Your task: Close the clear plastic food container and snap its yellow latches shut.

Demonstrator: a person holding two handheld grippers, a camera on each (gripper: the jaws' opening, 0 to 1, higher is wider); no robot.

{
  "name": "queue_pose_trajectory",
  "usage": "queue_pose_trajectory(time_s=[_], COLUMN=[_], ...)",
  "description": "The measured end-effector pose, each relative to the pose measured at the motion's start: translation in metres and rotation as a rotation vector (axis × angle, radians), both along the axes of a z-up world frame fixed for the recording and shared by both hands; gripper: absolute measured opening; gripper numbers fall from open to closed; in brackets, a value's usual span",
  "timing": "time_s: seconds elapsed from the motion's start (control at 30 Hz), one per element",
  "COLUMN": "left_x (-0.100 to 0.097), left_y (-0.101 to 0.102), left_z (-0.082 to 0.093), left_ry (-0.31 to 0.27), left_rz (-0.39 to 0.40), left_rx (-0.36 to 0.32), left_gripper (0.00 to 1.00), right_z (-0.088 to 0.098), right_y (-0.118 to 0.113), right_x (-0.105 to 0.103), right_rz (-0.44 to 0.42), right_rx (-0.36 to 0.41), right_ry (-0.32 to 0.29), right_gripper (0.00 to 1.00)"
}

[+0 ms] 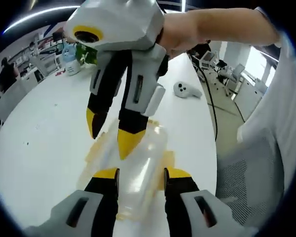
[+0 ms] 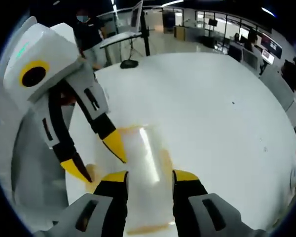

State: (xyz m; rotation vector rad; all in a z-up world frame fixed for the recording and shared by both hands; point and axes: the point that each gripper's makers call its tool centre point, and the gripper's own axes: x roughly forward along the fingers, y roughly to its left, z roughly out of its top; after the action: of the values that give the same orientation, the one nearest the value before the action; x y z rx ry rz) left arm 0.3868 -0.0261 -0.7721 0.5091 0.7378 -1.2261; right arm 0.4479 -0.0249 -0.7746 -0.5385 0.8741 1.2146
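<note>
On the big white table [image 1: 44,133] in an open office, the clear plastic food container [image 1: 138,163] lay flat, lid apparently down on it, w/ both tools hovering right over it. Left gripper [image 1: 140,178] had its fingers narrowly parted and empty, straddling the near end of the container; in the right gripper view it came in from the left as the white body w/ yellow tips [image 2: 96,160] aimed at the container's side. Right gripper [image 2: 150,178] was likewise narrowly apart, holding nothing, fingers either side of the container [image 2: 148,168]; in the left gripper view it hung from above, tips just over the lid. Yellow latches [image 1: 168,160] showed at the sides, soft and blurred, so couldn't tell if any were snapped. Judged step: pressing latches home. Best done w/ one gripper pinning the lid flat while the other's tip pushed each latch down and inward till it seated, one latch at a time, since a light container would skid otherwise. Room: table edge ran close on the person's side, beside a mesh chair [image 1: 246,177]; plenty of bare table beyond. Small white controller [image 1: 186,90] and bottles [image 1: 71,59] sat well apart, no hindrance.
</note>
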Motion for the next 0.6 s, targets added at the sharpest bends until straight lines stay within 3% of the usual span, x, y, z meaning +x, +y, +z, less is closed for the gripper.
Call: queue_pose_trajectory(time_s=[0.27, 0.6], left_x=[-0.006, -0.01], left_y=[0.002, 0.004], left_z=[-0.004, -0.013], left_ry=[-0.035, -0.127], left_rz=[-0.014, -0.074], left_rx=[0.023, 0.088], left_gripper=[0.37, 0.39], right_z=[-0.005, -0.013], right_y=[0.003, 0.001], right_x=[0.002, 0.001], right_rz=[0.015, 0.046], right_rx=[-0.011, -0.047], right_ry=[0.008, 0.021], right_gripper=[0.35, 0.37])
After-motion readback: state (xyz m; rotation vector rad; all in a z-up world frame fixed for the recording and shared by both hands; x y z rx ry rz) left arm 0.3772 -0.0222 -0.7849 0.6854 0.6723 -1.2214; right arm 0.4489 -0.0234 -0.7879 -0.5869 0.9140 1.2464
